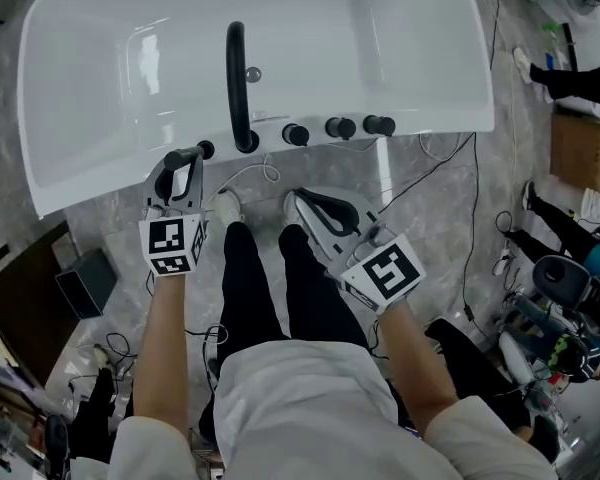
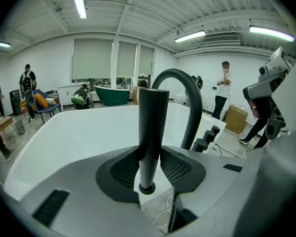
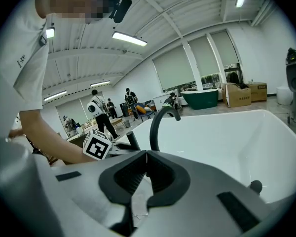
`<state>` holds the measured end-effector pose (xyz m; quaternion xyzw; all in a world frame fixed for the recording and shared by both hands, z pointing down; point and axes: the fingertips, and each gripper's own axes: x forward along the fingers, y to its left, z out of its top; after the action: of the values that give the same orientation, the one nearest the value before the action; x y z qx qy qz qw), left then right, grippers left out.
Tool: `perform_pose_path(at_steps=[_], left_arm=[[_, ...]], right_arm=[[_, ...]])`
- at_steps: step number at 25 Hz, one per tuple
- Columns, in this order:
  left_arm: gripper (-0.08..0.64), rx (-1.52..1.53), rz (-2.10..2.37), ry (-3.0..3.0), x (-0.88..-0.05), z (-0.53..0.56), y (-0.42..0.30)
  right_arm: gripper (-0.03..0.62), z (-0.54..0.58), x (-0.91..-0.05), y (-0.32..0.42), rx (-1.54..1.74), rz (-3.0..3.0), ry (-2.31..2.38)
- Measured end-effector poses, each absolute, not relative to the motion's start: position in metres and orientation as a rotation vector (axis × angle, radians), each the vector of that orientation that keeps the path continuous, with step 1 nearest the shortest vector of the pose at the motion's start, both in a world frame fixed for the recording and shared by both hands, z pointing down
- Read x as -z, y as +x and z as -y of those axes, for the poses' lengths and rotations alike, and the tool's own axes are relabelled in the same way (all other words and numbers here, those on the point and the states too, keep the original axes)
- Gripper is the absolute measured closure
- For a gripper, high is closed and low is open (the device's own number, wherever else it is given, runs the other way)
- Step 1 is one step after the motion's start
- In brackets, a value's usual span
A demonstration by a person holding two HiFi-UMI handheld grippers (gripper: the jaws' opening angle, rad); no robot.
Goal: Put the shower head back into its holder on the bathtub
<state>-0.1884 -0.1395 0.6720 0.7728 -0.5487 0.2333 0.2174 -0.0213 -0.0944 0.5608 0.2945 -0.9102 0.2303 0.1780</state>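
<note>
Black shower head point(image 2: 153, 127) clamped upright in my left gripper point(image 1: 183, 165), near what I take for holder point(image 1: 206, 150) on bathtub point(image 1: 430, 123) rim. Plan: handle plumb, base over socket, lower slowly. Right gripper point(image 1: 302, 204): jaws together, empty.

Bathtub point(image 1: 80, 118) far rim cropped, hose point(image 1: 265, 171) partly hidden

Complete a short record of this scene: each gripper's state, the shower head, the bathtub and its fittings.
left gripper: shut on the shower head
right gripper: jaws together, nothing between them
shower head: black handle upright between the left jaws
bathtub: white, in front of the person
fittings: arched black spout, black knobs on the rim
</note>
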Motion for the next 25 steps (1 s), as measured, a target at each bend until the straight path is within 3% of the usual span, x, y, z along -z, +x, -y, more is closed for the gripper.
perform_pose_path(at_steps=[25], left_arm=[[0.423, -0.745, 1.486, 2.072, -0.721, 0.130, -0.184]], right_arm=[[0.575, 0.092, -0.577, -0.008, -0.694, 2.550, 0.852]])
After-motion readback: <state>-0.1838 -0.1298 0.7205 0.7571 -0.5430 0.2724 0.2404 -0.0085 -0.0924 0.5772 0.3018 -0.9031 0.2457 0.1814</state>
